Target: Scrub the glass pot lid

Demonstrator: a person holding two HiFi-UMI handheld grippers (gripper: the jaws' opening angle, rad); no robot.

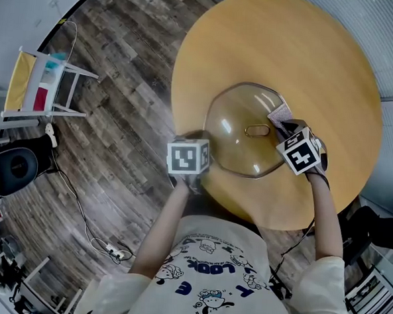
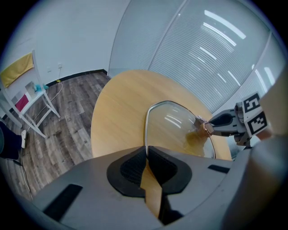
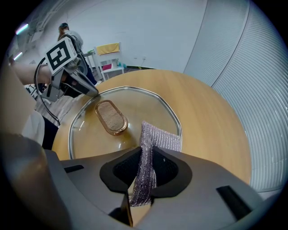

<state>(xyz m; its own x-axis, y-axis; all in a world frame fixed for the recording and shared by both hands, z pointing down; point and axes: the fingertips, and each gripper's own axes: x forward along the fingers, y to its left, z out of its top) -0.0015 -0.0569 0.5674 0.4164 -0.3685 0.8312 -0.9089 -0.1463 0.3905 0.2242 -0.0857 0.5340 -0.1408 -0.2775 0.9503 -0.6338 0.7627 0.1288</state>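
- Our left claw (image 2: pixel 146 155) pinches the rim of the glass pot lid (image 2: pixel 173 121).
- Our right claw (image 3: pixel 145 157) clamps a silvery scrub cloth (image 3: pixel 159 140), which touches the lid's opposite edge.
- The lid sits on the round wooden counter (image 1: pixel 322 61), near our edge.

lid (image 1: pixel 241 132) rim: partly hidden by left tool (image 1: pixel 206 145) | scrub pad (image 1: pixel 279 113): mostly under right tool (image 1: pixel 286 130)
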